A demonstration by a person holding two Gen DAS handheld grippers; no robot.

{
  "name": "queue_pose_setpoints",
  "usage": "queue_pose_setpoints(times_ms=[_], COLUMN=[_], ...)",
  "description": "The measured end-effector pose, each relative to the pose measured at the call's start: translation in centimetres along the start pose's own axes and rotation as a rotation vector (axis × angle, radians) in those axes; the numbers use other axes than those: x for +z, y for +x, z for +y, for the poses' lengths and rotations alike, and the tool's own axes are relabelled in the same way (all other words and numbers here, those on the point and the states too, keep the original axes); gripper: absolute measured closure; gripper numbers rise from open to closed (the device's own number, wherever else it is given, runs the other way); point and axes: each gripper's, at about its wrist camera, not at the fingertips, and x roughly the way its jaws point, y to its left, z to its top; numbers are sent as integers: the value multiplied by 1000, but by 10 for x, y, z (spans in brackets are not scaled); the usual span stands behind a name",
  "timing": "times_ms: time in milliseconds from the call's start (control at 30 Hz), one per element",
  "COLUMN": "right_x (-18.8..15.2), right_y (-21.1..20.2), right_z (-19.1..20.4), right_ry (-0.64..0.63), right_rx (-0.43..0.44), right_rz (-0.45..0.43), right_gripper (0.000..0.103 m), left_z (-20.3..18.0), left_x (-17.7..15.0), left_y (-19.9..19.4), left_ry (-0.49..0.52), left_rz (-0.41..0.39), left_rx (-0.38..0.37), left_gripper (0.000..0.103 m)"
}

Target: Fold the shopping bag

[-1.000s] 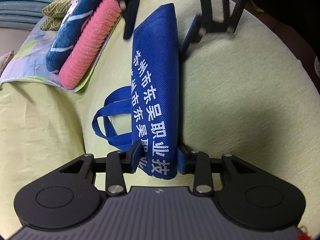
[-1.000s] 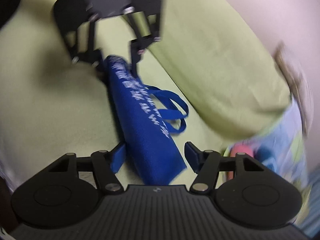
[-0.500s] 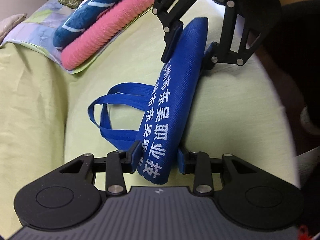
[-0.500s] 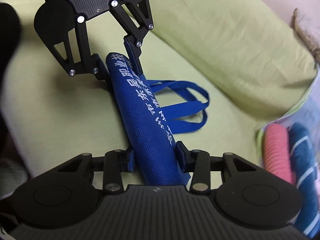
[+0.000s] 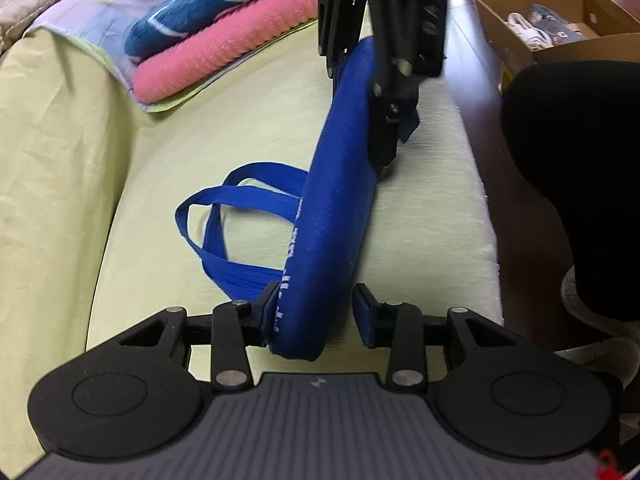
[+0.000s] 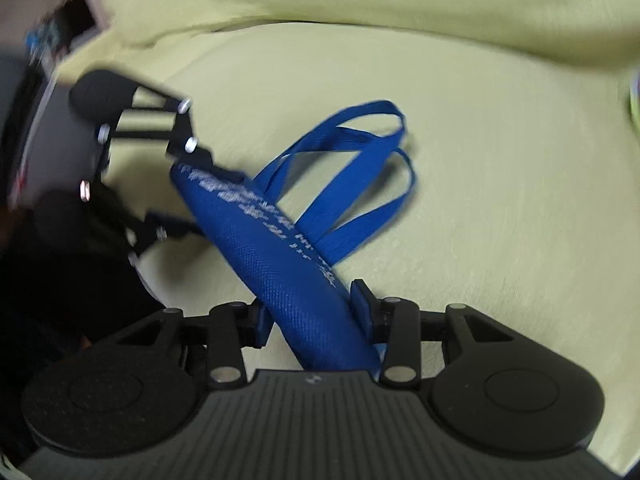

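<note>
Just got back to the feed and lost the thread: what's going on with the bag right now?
A person is folding a blue shopping bag on a yellow-green cushion, one end in each pair of tongs. The bag is already folded into a long narrow strip, its handles trailing loose on the cushion. The right tongs are clamped on one end. The left tongs straddle the other end: one pad touches the fabric, the other stands clear, the jaws having just eased open.

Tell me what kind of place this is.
Probably a home living room: a sofa under a pale green fabric cover, folded pink and blue towels stacked on it, and an open cardboard box on the dark wooden floor.
</note>
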Motion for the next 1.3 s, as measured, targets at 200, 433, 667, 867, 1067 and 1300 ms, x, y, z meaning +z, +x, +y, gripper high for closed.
queue_pose_setpoints(times_ms=[200, 433, 667, 867, 1067, 1300], right_x=[1, 2, 6, 13, 19, 24], right_y=[3, 18, 27, 36, 41, 47], right_z=[-28, -46, -56, -59, -61, -66], right_ry=[188, 314, 373, 401, 411, 439], right_rx=[81, 109, 116, 113, 111, 122], right_rz=[27, 46, 49, 60, 74, 84], right_gripper=[66, 62, 62, 62, 62, 62], left_z=[10, 20, 33, 33, 34, 48], left_x=[3, 7, 3, 5, -1, 7], left_y=[9, 19, 11, -4, -12, -27], left_ry=[-11, -41, -77, -29, 39, -39], left_rz=[2, 8, 21, 36, 91, 4], left_rx=[3, 17, 35, 60, 93, 85], left_gripper=[57, 47, 43, 44, 48, 77])
